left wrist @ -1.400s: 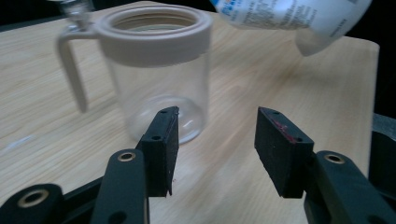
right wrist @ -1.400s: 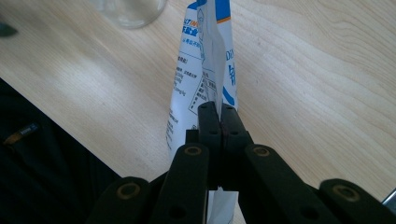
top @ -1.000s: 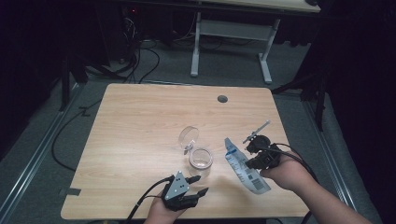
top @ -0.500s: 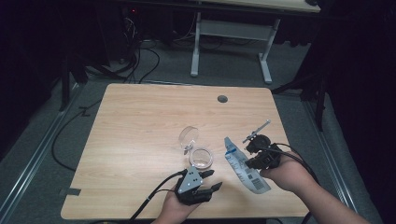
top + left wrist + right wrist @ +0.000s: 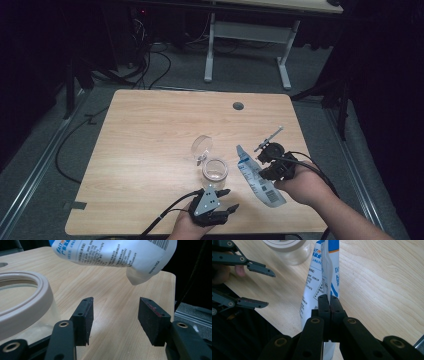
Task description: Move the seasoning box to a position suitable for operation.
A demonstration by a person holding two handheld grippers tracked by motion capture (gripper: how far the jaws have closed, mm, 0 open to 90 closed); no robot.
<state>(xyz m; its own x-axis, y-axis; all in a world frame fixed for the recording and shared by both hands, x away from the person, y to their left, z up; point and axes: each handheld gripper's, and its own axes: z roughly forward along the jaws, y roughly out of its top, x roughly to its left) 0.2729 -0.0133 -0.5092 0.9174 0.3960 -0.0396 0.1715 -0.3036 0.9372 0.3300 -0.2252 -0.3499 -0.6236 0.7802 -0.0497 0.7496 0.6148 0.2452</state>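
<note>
Right claw [image 5: 329, 302] pinching pouch [image 5: 257, 176] shut; left claw [image 5: 226, 200] gaping, nearing open jar [image 5: 215, 170], risking knocking it over.

My high camera looked forward and down over the whole tabletop [image 5: 150, 130] from my near side. The left claw [image 5: 113, 315] camera sat low and close above the wood, facing right toward the pouch [image 5: 120, 252], with the jar [image 5: 22, 305] beside it. The right claw [image 5: 329, 305] camera looked left along that same pouch, sharing the jar and the left claw.
</note>
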